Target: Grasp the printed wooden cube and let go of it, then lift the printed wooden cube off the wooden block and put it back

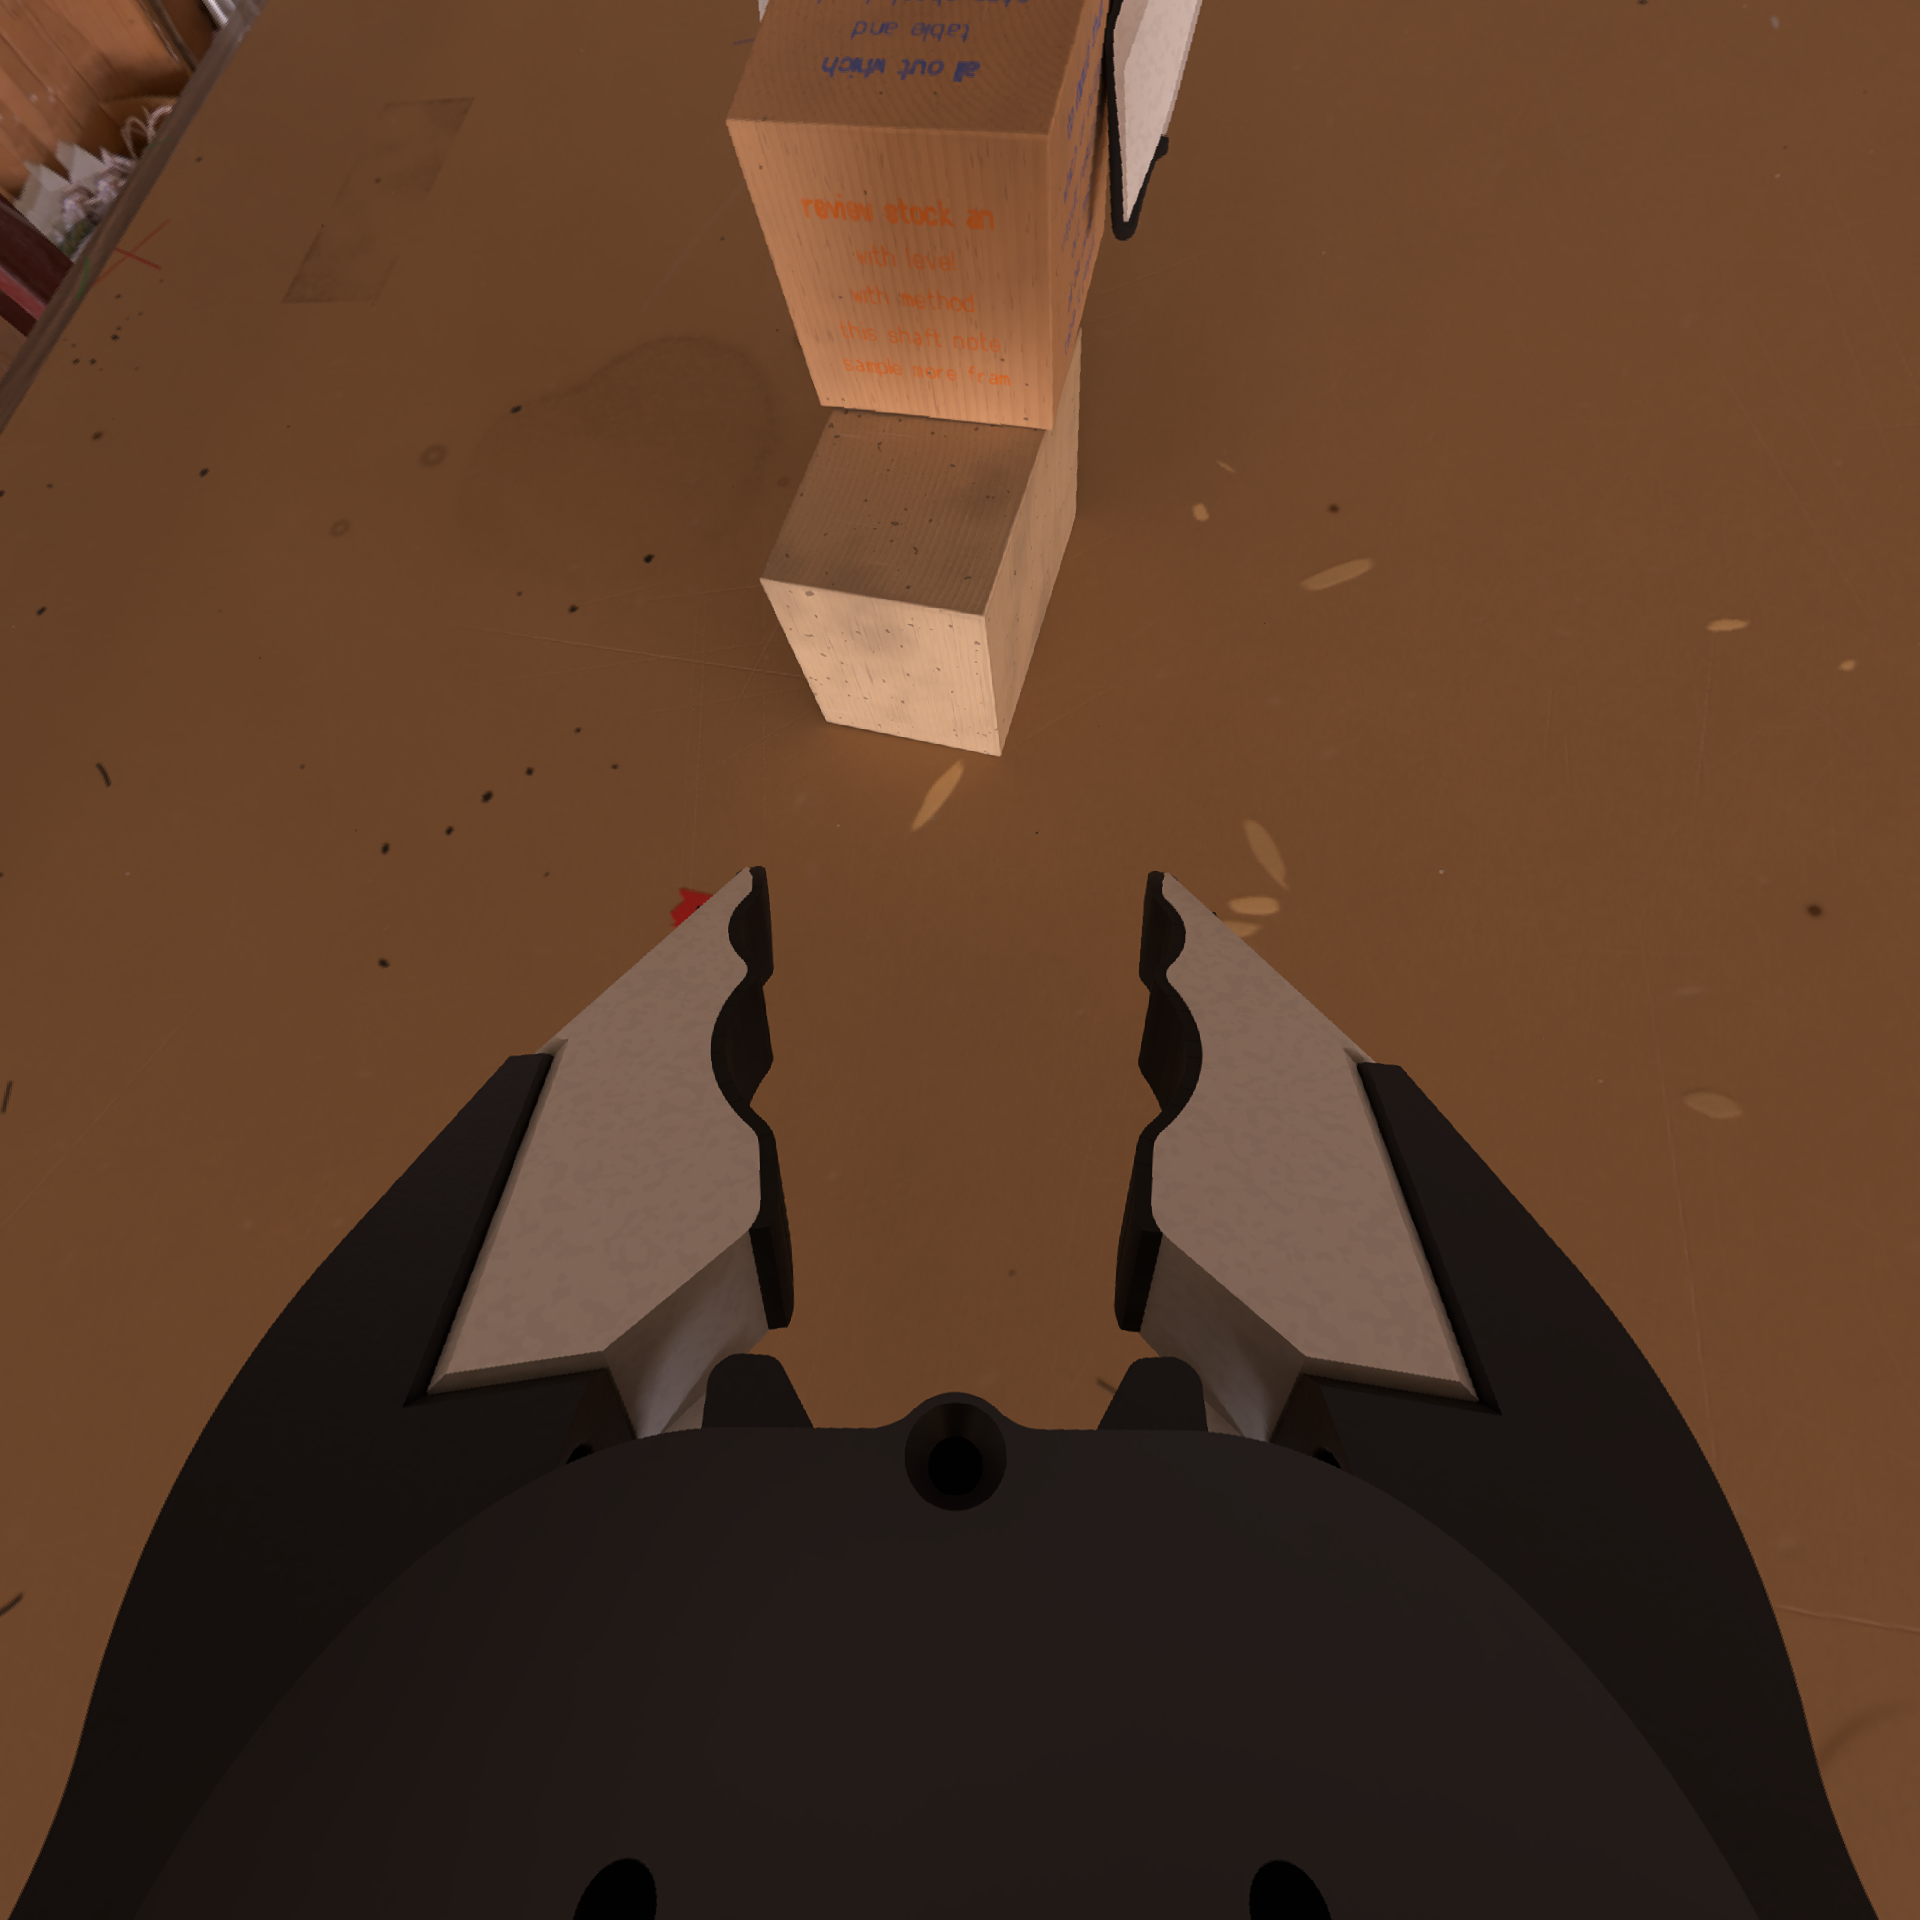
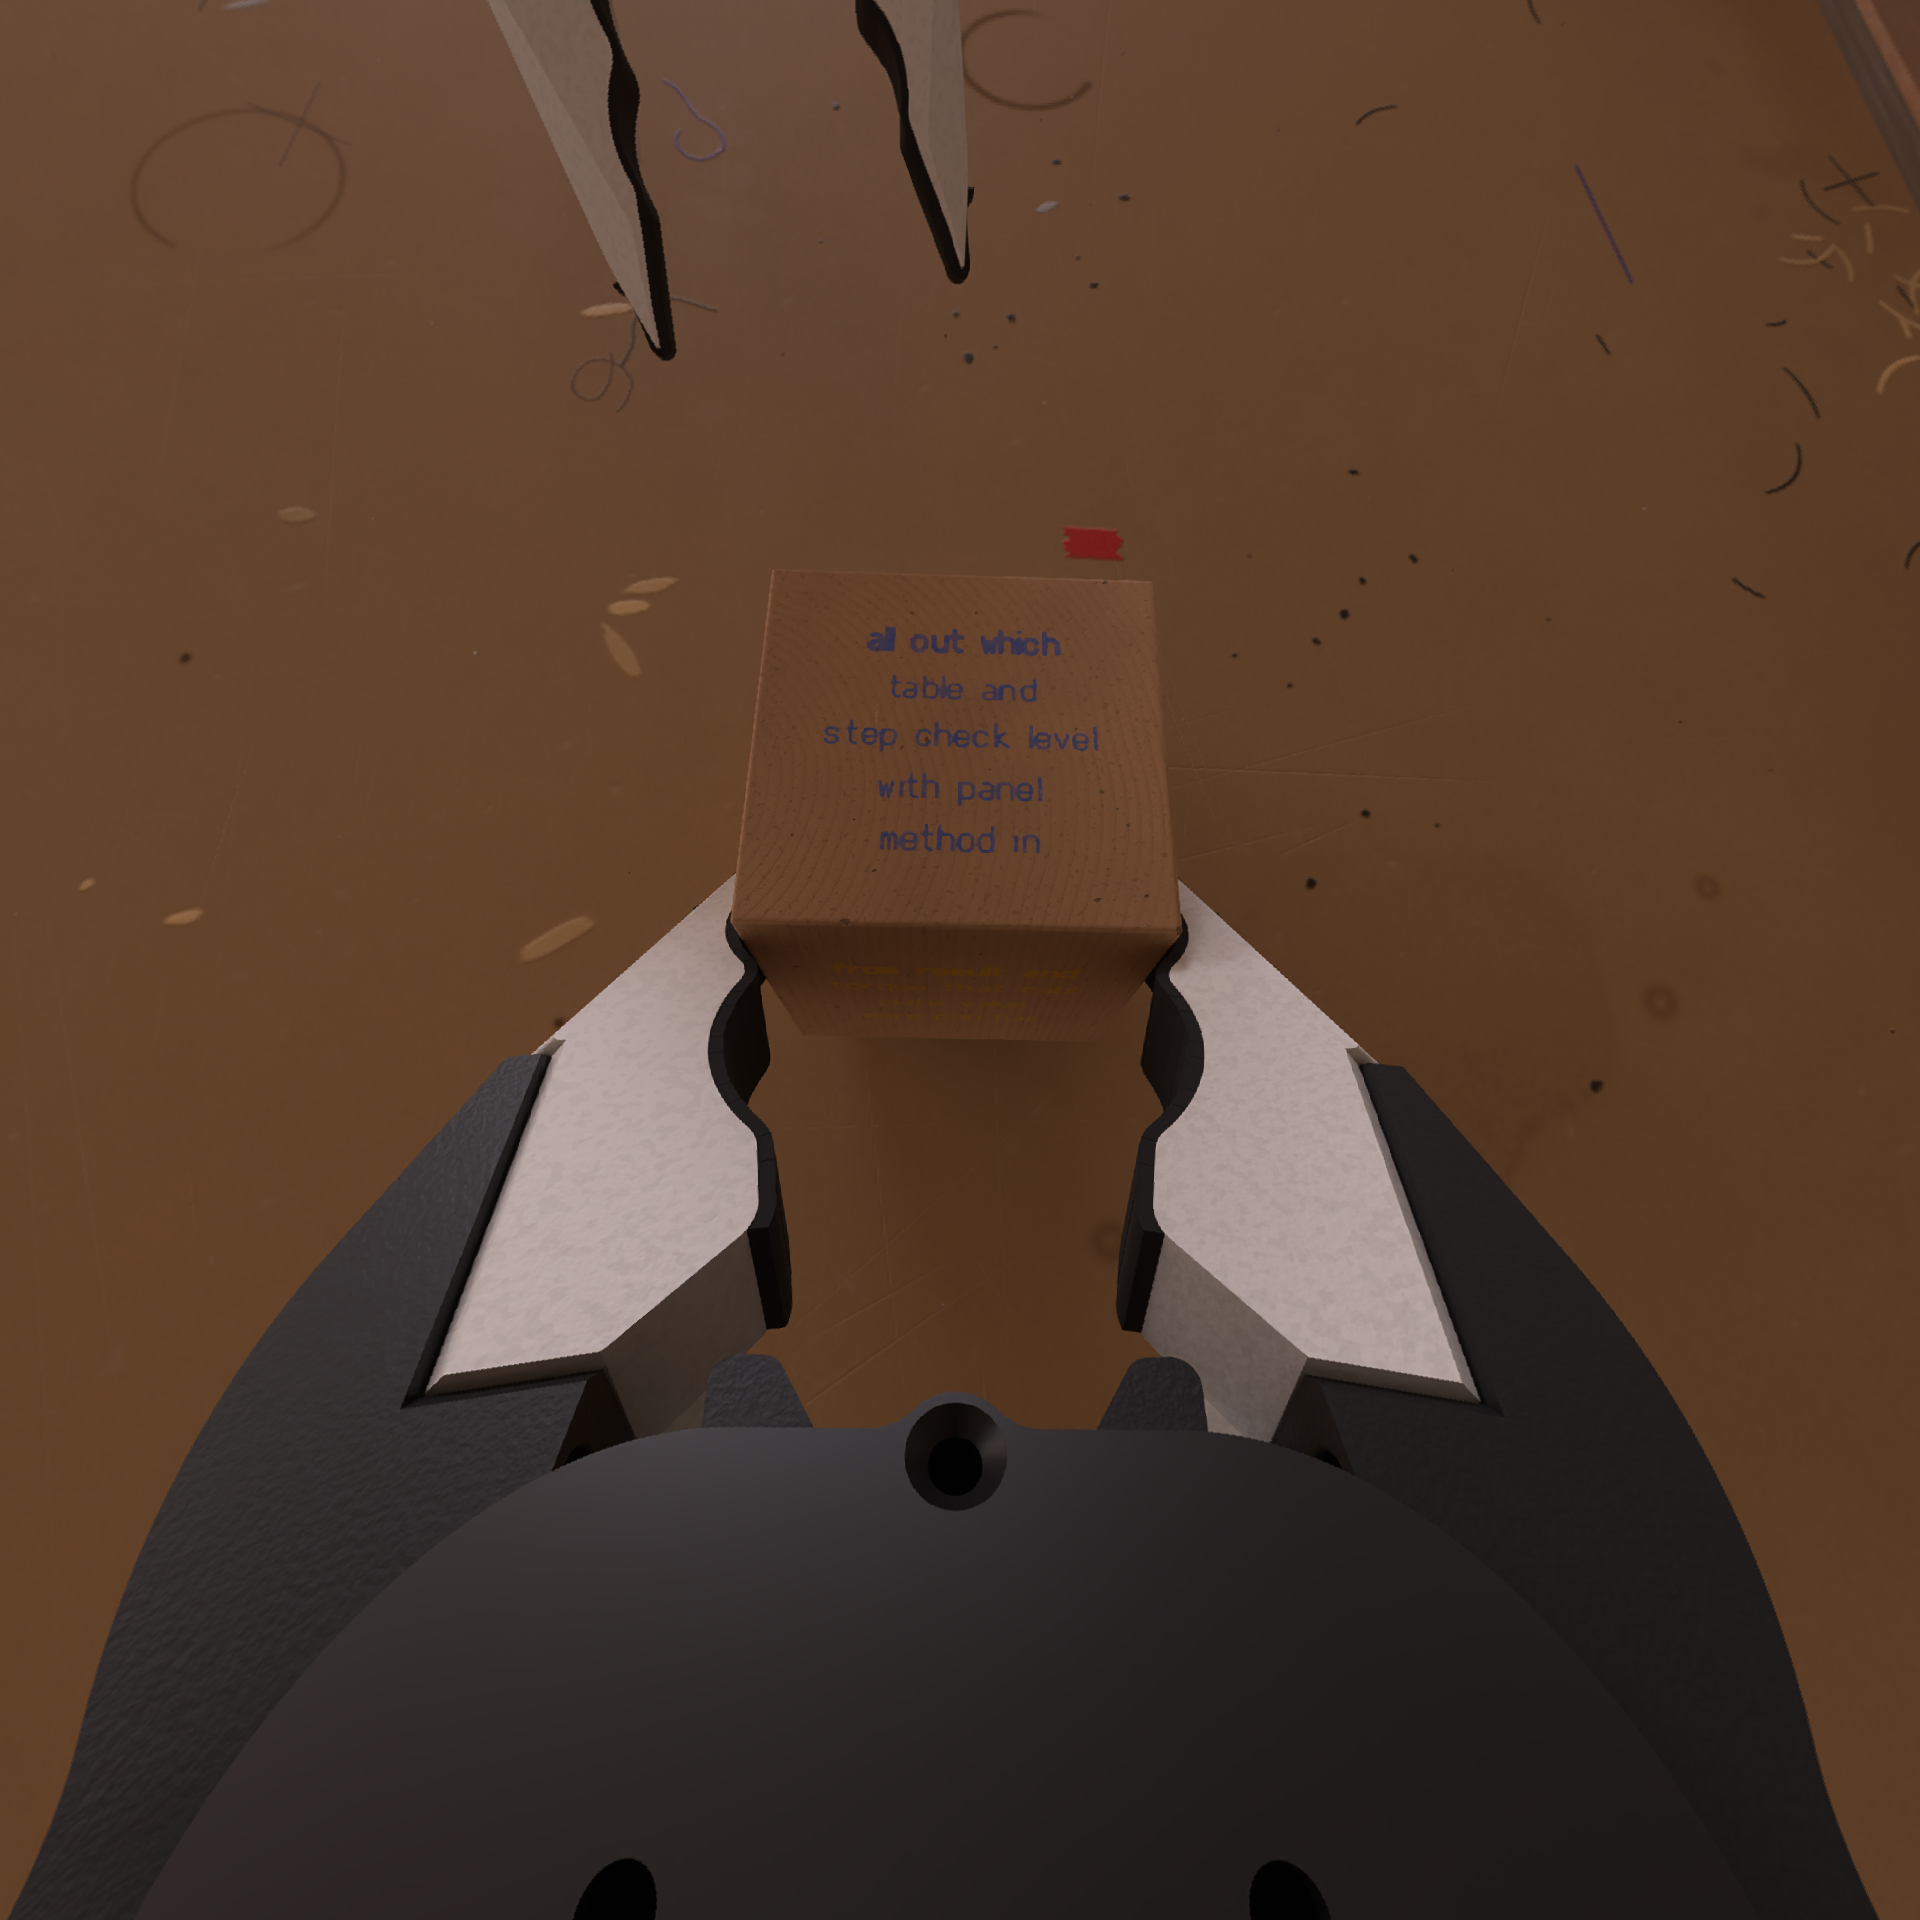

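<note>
Printed wooden cube [image 2: 956, 769]: gripped at its near end by right tool [image 2: 956, 935], raised above wooden block [image 1: 914, 582] | left tool [image 1: 956, 883]: spread, empty, facing the stack over desk [image 1: 416, 727]

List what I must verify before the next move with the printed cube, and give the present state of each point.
1. Right claw is placed around the printed light-brown wooden cube, one fingertip at each side: ok.
2. The grip on the cube is firm: cannot tell; the fingertips reach its sides, but pressure does not show.
3. The cube sits flat on the plain pale wooden block: not ok; the left wrist view shows the block's top bare.
4. The cube is lined up above the block: cannot tell; in the right wrist view the cube hides the block.
5. Left claw is open, empty and apart from both pieces: ok.
</note>
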